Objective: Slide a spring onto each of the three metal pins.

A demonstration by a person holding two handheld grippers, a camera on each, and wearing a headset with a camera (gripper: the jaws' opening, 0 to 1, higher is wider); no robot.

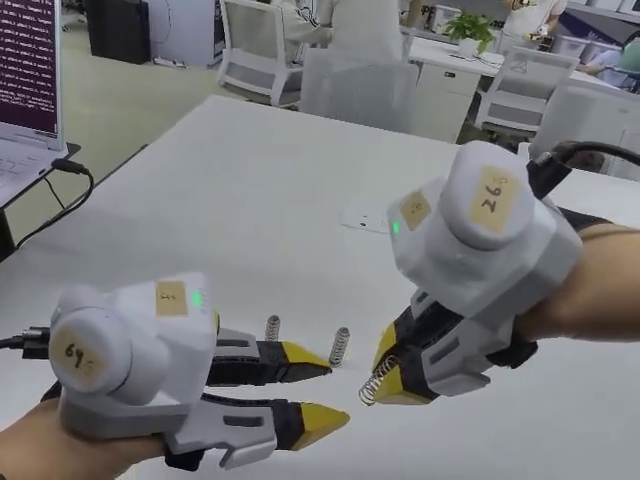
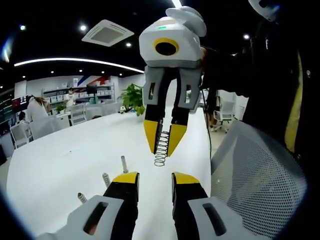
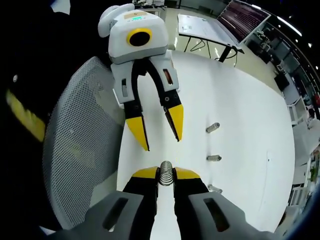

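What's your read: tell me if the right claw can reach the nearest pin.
Probably yes. The right claw is shut on the spring close to that pin, with bare table between them; the open left claw sits beside the pin, not across the way.

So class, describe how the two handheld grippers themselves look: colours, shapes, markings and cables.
Both the left gripper and the right gripper have chunky white housings with a rounded knob, black jaws ending in yellow tips, and a small green light. Tan handwritten labels tell them apart: the 69 sticker on the left, the 26 sticker on the right. A black cable leaves each housing.
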